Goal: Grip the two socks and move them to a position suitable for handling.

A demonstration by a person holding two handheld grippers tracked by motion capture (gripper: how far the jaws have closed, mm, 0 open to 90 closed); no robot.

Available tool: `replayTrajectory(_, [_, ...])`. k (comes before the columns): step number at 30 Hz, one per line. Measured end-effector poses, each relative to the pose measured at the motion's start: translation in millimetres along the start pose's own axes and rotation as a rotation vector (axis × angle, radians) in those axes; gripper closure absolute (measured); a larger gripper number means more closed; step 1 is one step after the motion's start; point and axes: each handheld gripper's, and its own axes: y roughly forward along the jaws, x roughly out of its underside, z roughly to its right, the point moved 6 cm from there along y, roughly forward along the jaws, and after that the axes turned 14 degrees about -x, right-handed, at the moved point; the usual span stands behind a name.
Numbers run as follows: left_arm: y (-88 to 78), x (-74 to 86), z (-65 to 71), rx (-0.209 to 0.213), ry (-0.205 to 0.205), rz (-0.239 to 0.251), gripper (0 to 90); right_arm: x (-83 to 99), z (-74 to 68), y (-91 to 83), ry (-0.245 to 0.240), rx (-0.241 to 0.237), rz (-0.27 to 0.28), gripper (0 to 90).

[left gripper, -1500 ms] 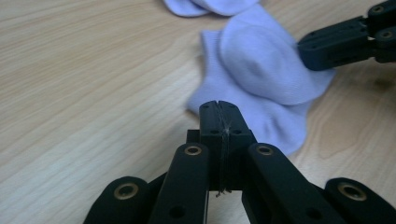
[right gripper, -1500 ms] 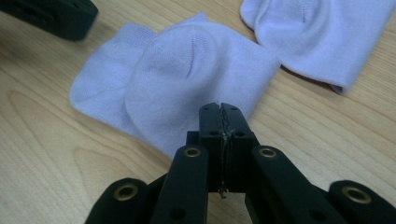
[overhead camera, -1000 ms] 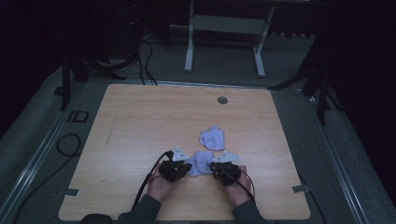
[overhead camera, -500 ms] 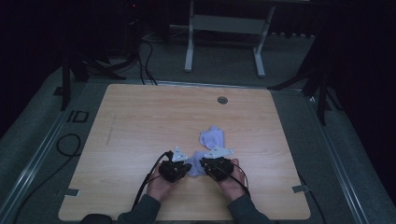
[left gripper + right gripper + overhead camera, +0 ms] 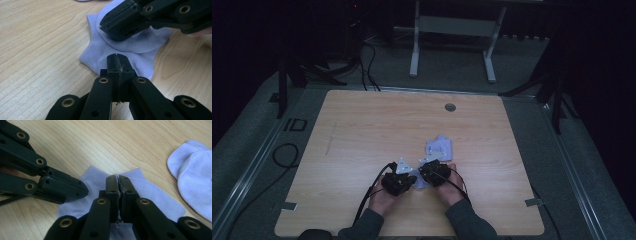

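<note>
A pale lilac sock (image 5: pixel 105 53) lies flat near the table's front edge, one layer folded over itself. My left gripper (image 5: pixel 117 60) is shut, and its tips sit at the sock's near edge. My right gripper (image 5: pixel 117 181) has just been closing and now stands shut with its tips over the same sock (image 5: pixel 155 195). I see no cloth between its jaws. In the left gripper view the right gripper (image 5: pixel 117 32) presses on the folded layer. From above, the left gripper (image 5: pixel 409 180) and the right gripper (image 5: pixel 423 172) almost meet over the sock (image 5: pixel 418 185).
A second pale sock (image 5: pixel 439 147) lies just beyond the grippers, seen too at the right of the right gripper view (image 5: pixel 197 185). The wooden table (image 5: pixel 362 125) has a round cable hole (image 5: pixel 450 107) at the back. A metal stand (image 5: pixel 452 25) is behind the table.
My right gripper has moved left, close up to the left gripper, so less of the sock between them shows. The left hand has stayed put.
</note>
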Motion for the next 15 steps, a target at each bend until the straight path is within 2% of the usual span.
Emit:
replayTrajectory(10, [0.2,-0.1,0.3,0.001,-0.005,0.002,89.8,-2.1,1.0,-23.9,0.020,-0.017,0.070,88.0])
replayTrajectory(13, [0.2,0.0,0.2,0.003,-0.008,0.001,89.8,1.8,4.5,-32.1,0.044,-0.043,0.088,87.8])
replayTrajectory(15, [0.2,-0.1,0.5,0.004,-0.012,0.000,89.8,5.8,8.7,-36.7,0.059,-0.035,0.094,87.8])
